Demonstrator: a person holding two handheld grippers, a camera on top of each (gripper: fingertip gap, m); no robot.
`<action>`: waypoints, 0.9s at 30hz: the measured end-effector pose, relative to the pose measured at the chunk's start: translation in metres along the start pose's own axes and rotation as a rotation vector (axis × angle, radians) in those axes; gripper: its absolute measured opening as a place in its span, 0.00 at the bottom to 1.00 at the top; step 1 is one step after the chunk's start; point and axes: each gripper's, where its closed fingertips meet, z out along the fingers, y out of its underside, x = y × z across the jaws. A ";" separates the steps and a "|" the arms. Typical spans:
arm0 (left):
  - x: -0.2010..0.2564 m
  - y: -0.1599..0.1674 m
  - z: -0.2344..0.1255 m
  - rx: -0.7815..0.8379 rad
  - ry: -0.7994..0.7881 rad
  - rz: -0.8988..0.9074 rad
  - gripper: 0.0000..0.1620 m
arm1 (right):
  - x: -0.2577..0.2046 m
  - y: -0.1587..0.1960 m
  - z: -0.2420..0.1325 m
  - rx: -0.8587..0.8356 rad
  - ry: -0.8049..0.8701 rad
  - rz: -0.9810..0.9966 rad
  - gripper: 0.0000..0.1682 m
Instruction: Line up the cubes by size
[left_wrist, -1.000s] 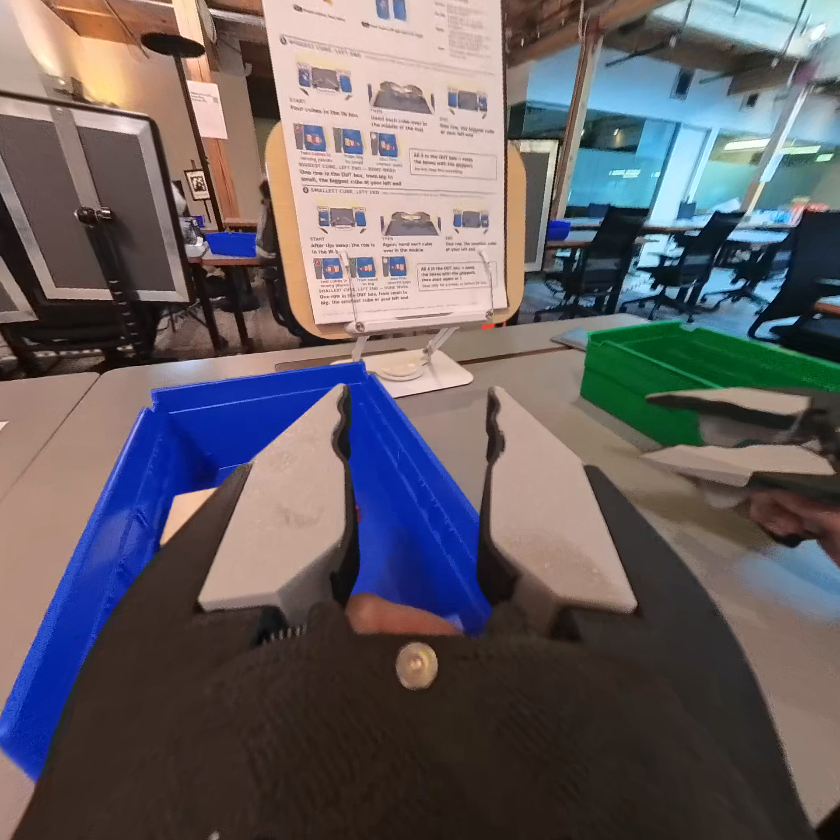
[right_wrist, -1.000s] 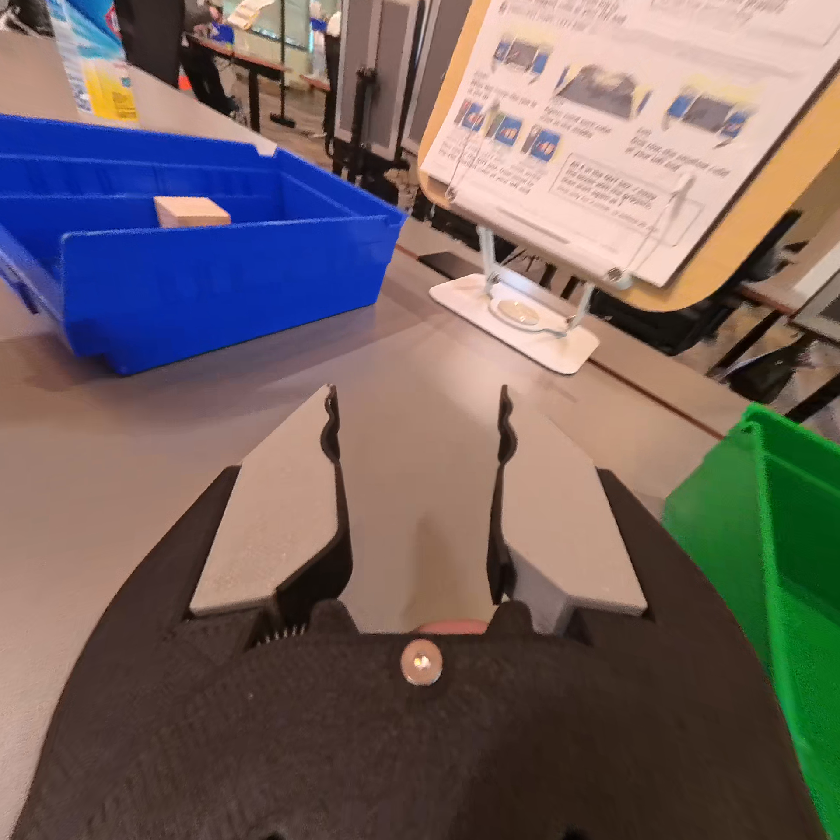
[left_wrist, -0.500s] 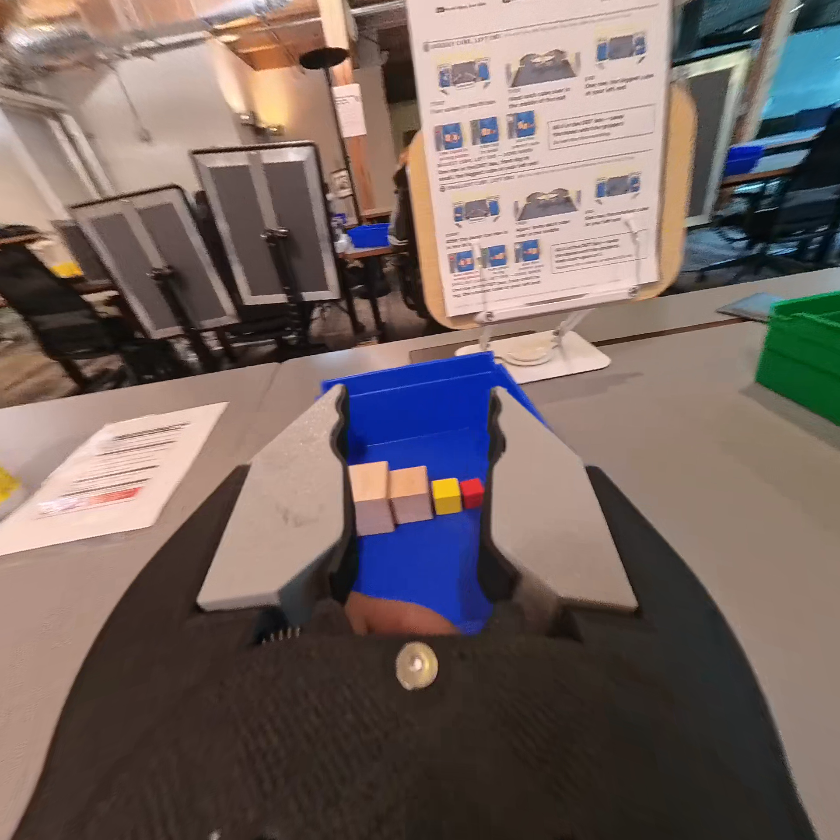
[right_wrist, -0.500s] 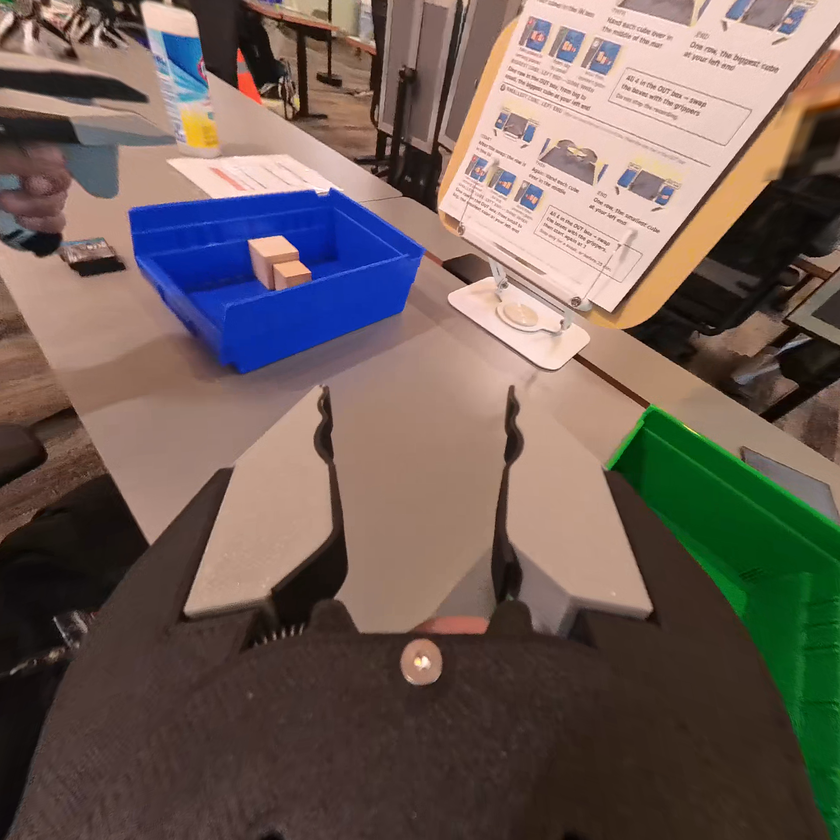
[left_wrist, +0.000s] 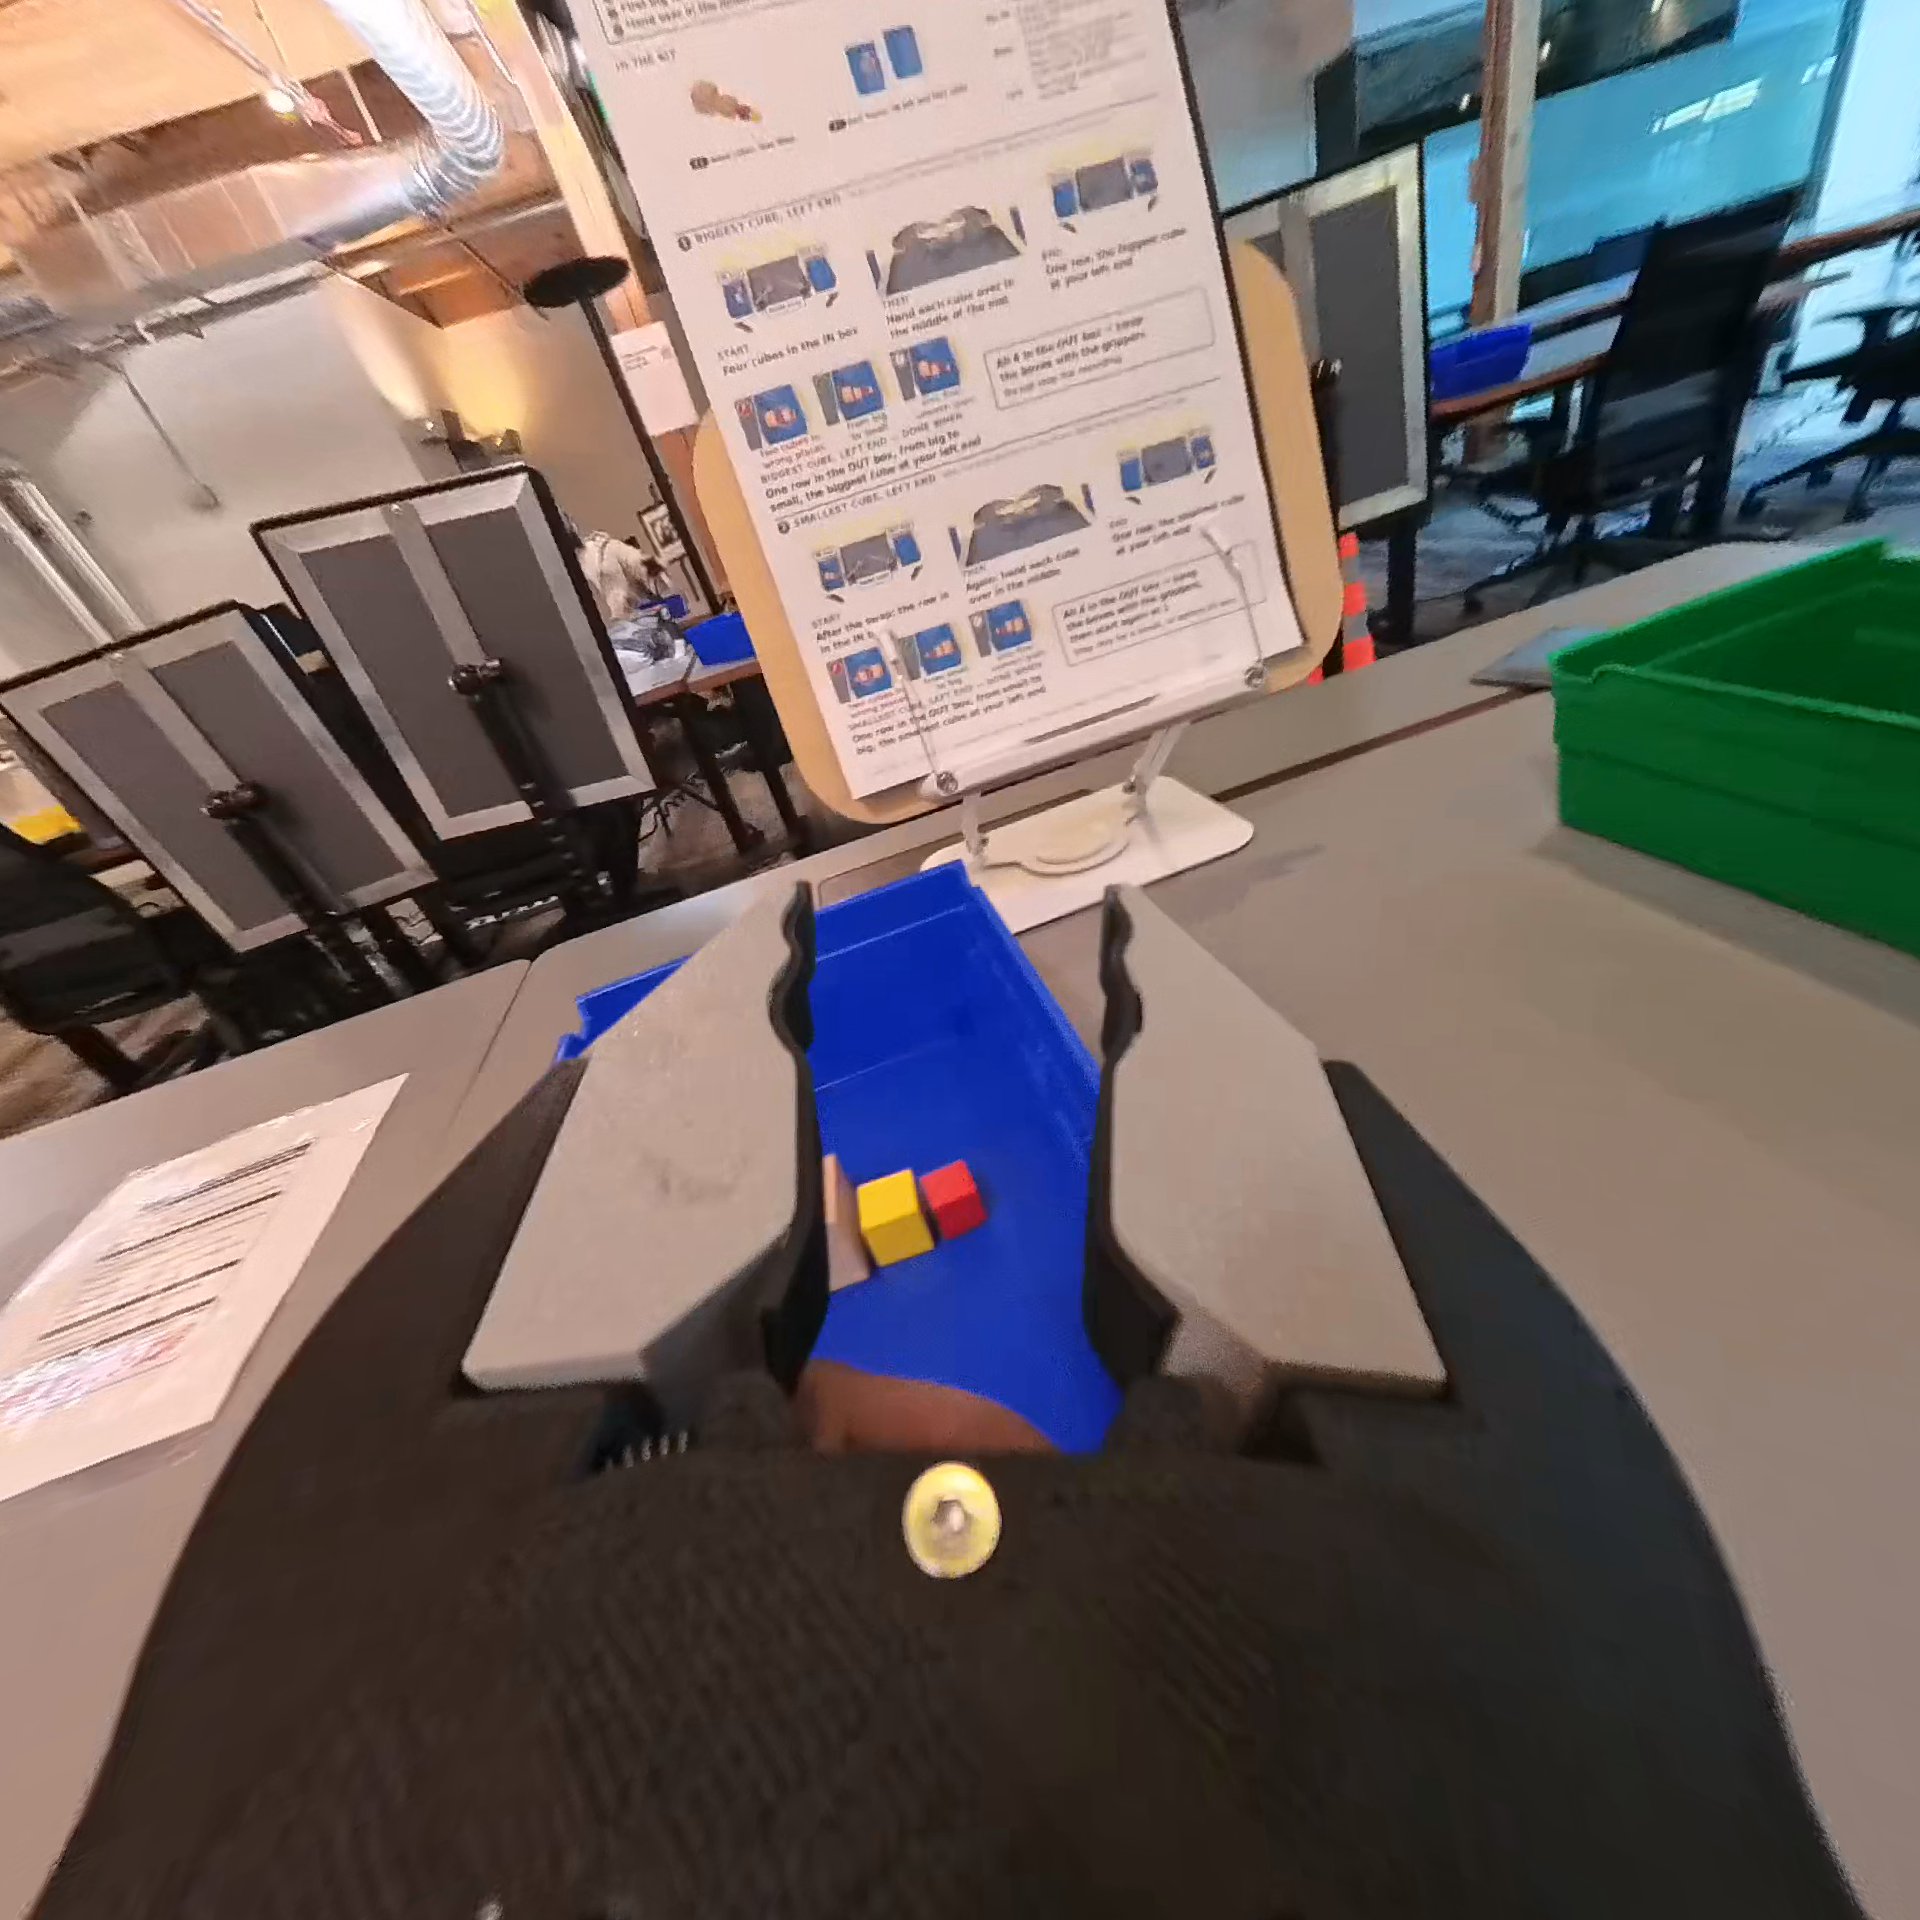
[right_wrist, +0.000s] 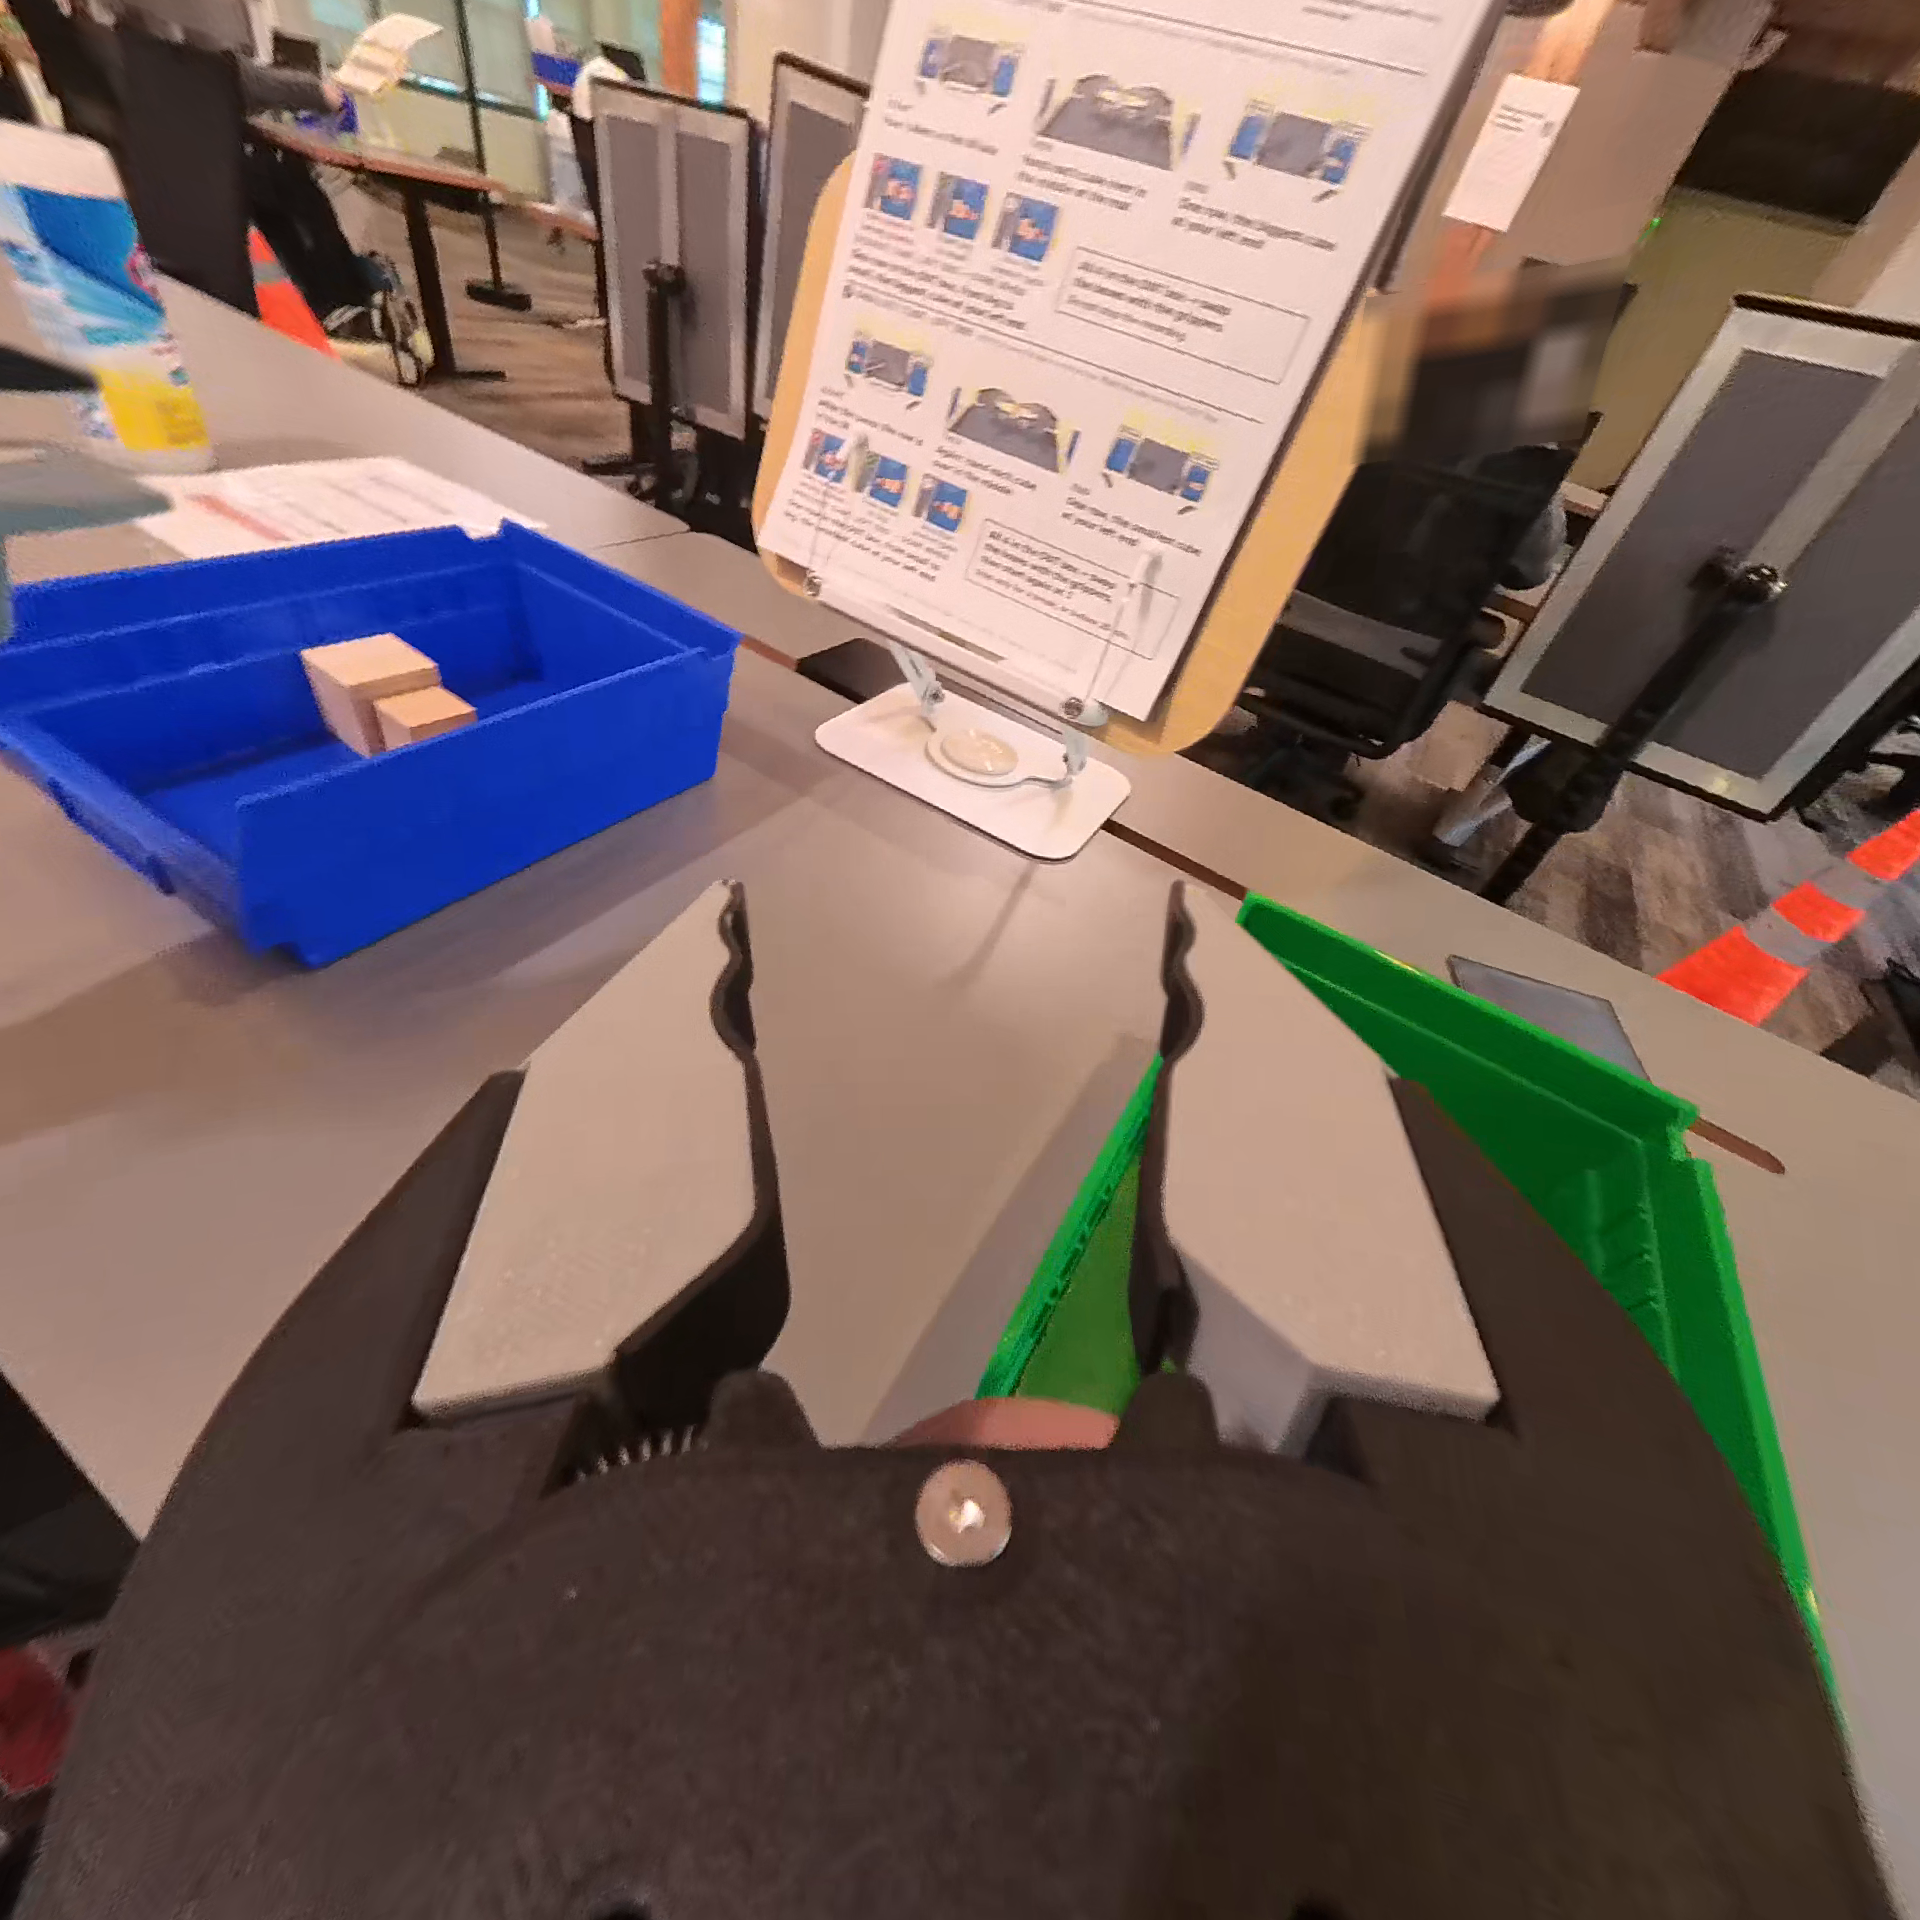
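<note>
Four cubes sit in a row on the floor of the blue bin (left_wrist: 966, 1049): a red cube (left_wrist: 954, 1197), a yellow cube (left_wrist: 891, 1216) touching it, then a small wooden cube (right_wrist: 424, 717) and a big wooden cube (right_wrist: 364, 681). In the left wrist view the wooden ones are mostly hidden behind the left finger, only a sliver shows.

The left gripper (left_wrist: 951, 1023) hovers above the blue bin, jaws apart, holding nothing. The right gripper (right_wrist: 951, 1013) hangs over the grey table (right_wrist: 914, 997) at the edge of the green bin (right_wrist: 1507, 1101), jaws apart too, empty.

Risks, judged from here:
- Cubes touch each other, so a finger coming down on the red one likely bumps the yellow and breaks the row.
- Red cube is small; an off-centre pinch could flick it away across the bin.
- Bin walls are close to the row, so a wide-open finger may catch the wall on the way down.
- The left finger blocks the view of the wooden cubes, so aiming at those is half blind.

The paper stand (right_wrist: 977, 769) behind is well apart, no threat.
</note>
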 end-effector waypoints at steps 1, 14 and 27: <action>-0.002 0.002 -0.001 -0.010 -0.004 0.008 0.33 | 0.004 0.000 0.000 0.007 0.008 0.016 0.49; 0.005 0.023 0.010 -0.080 0.037 -0.034 0.30 | 0.033 0.024 0.010 -0.048 0.057 0.076 0.50; -0.007 0.080 0.037 -0.237 0.035 -0.110 0.41 | 0.052 0.039 0.015 -0.092 0.124 0.078 0.57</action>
